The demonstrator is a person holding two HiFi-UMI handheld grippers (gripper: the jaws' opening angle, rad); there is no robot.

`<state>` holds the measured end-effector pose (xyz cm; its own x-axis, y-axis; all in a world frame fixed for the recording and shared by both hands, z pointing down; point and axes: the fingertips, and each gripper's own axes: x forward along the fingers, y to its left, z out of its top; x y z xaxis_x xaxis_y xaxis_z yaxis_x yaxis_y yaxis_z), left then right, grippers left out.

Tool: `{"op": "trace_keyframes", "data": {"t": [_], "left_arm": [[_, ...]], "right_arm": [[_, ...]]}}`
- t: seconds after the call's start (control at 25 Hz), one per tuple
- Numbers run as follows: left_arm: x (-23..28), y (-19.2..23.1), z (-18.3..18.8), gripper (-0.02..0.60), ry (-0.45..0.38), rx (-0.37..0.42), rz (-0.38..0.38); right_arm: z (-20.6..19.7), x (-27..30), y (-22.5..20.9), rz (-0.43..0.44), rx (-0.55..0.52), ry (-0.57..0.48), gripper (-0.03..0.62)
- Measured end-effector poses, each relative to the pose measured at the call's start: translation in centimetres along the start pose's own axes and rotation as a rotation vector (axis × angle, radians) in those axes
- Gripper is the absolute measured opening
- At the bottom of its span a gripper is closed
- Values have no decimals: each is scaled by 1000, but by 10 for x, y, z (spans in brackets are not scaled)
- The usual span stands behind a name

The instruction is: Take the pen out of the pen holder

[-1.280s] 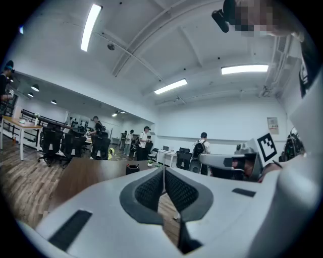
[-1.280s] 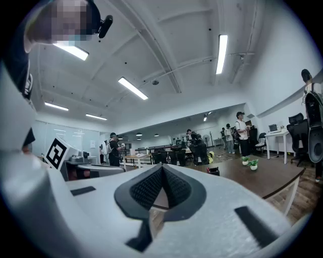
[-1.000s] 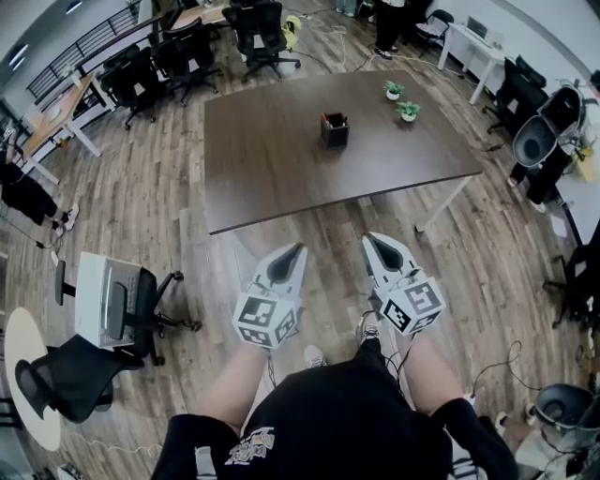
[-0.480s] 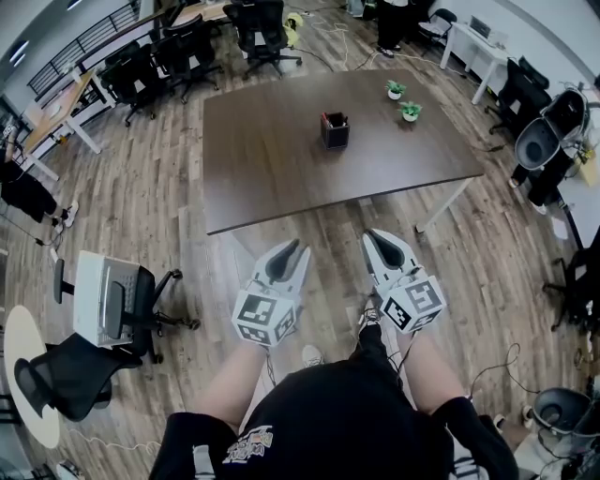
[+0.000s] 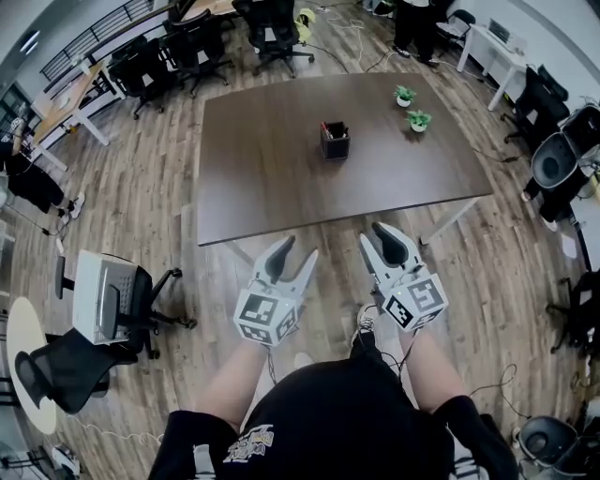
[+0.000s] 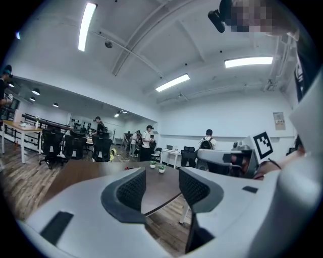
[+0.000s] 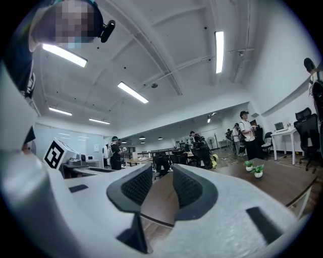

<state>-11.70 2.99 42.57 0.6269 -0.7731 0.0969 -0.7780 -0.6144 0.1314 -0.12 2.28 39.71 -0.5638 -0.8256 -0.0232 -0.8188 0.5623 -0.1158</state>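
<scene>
The black pen holder [image 5: 335, 141] stands near the middle of the dark brown table [image 5: 272, 178], with pens sticking up out of it. Both grippers hover over the wooden floor, short of the table's near edge and well away from the holder. My left gripper [image 5: 294, 253] points at the table; its jaws are opening, with nothing between them [image 6: 161, 185]. My right gripper [image 5: 377, 236] is beside it, its jaws also opening and empty [image 7: 162, 189]. The holder cannot be made out in either gripper view.
Two small potted plants [image 5: 405, 95] [image 5: 419, 120] stand on the table's far right. Office chairs [image 5: 272, 28] ring the far side. A chair carrying a grey box [image 5: 108, 300] stands to my left. White desks [image 5: 497, 52] and people are at the back.
Both grippers have moved forward toward the table's near edge. Their jaws, shut a second ago, have spread apart.
</scene>
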Motion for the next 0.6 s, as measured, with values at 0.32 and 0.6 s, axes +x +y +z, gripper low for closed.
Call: {"op": "trace_keyframes", "data": {"t": [0.32, 0.6], "left_arm": [[89, 8, 6, 196, -5, -23, 69], [150, 23, 9, 196, -8, -37, 145]], "right_arm": [[6, 36, -88, 61, -2, 11, 165], [4, 77, -152, 124, 18, 23, 172]]}}
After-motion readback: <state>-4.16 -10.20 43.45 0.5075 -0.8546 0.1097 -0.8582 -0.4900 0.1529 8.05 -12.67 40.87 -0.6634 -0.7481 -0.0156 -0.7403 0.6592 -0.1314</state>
